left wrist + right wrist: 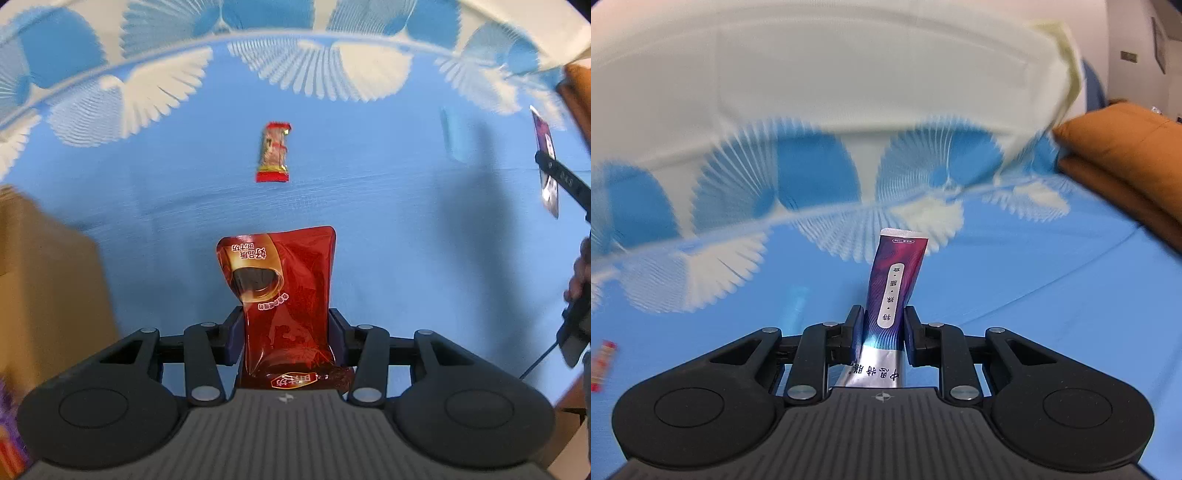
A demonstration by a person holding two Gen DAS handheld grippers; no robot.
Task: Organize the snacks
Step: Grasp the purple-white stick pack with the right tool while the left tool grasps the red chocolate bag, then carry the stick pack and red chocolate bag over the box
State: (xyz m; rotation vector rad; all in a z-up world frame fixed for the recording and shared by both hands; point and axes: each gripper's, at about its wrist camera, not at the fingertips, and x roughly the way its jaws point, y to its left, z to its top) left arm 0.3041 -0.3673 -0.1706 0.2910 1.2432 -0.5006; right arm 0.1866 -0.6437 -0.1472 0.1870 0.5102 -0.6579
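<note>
Carrying both packets level above the blue bed sheet suits best: left gripper clenched on the glossy dark-red foil pouch, right gripper clamping the slim purple stick sachet.

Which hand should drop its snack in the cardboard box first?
Probably left: its hand-held gripper holds the red pouch right beside the cardboard box. The right wrist view shows no box.
</note>
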